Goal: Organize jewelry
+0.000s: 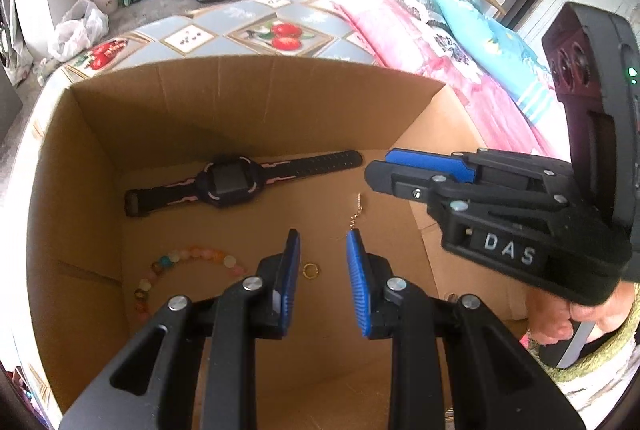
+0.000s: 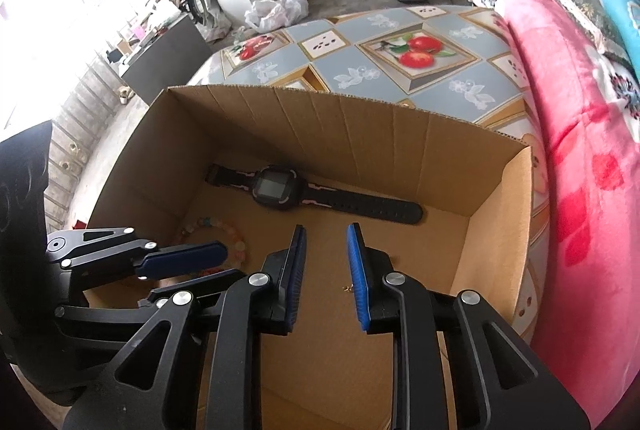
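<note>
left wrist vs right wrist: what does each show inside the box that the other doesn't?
Left wrist only: a small gold ring on the box floor, and a thin gold chain lying beyond the left gripper. Right wrist only: the box's right wall unobstructed, and a tiny gold piece at the right gripper. Both: cardboard box, watch, bead bracelet, both grippers open and empty.

White raised letters "DAS" stand on the black body of the right tool point(image 1: 378, 169), seen in the left wrist view. No other text is legible in either view.
</note>
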### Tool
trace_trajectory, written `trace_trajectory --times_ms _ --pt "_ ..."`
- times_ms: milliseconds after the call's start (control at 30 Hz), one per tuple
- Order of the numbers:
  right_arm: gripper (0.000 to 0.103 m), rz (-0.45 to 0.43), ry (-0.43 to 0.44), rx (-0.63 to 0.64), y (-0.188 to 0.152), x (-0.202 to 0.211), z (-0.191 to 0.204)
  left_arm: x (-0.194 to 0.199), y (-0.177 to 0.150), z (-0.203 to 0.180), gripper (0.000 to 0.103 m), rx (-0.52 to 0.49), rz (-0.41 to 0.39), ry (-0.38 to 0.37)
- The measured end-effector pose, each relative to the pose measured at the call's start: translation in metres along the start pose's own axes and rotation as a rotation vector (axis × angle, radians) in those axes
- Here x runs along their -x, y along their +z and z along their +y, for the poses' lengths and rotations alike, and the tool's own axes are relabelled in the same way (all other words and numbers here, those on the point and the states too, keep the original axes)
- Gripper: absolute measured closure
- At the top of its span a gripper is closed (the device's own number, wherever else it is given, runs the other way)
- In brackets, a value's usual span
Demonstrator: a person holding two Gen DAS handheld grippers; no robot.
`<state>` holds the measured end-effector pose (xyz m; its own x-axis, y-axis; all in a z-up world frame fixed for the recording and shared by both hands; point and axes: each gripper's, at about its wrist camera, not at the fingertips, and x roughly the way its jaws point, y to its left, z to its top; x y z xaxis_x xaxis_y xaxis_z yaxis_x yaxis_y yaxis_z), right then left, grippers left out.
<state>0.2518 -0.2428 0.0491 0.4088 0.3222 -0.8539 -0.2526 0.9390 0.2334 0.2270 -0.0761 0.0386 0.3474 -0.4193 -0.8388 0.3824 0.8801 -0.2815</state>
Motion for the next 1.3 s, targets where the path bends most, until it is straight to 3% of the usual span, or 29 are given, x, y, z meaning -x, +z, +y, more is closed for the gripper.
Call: trace_trajectory --times_ms 267,433,700,833,1033,1133,1233,1300 --pt "0.080 -0.173 0.070 0.035 -0.015 0.061 0.011 0.057 -0.028 -0.001 0.080 -0.094 -0.168 -0.024" --pt "0.081 -0.295 0.123 0.043 -0.046 0.117 0.018 0.112 -0.076 0.002 0.077 -0.144 -0.317 -0.034" --pt "0.081 -0.414 0.161 0.044 -0.109 0.168 0.025 0.156 -0.152 0.015 0.075 -0.120 -0.447 -0.042" --pt "0.081 -0.381 0.149 0.054 -0.142 0.155 0.030 0.146 -0.182 0.016 0.073 -0.077 -0.436 -0.087" --pt "0.082 -0.215 0.201 -0.018 -0.179 0.099 0.026 0.091 -0.219 -0.008 0.073 -0.117 -0.329 -0.036" --pt "0.087 -0.139 0.185 -0.047 -0.188 0.063 0.028 0.067 -0.227 -0.018 0.073 -0.124 -0.286 -0.025" --pt "0.091 -0.109 0.181 -0.066 -0.191 0.038 0.030 0.045 -0.229 -0.029 0.073 -0.121 -0.257 -0.037" --pt "0.093 -0.090 0.191 -0.090 -0.191 0.026 0.028 0.033 -0.227 -0.037 0.073 -0.140 -0.256 -0.006"
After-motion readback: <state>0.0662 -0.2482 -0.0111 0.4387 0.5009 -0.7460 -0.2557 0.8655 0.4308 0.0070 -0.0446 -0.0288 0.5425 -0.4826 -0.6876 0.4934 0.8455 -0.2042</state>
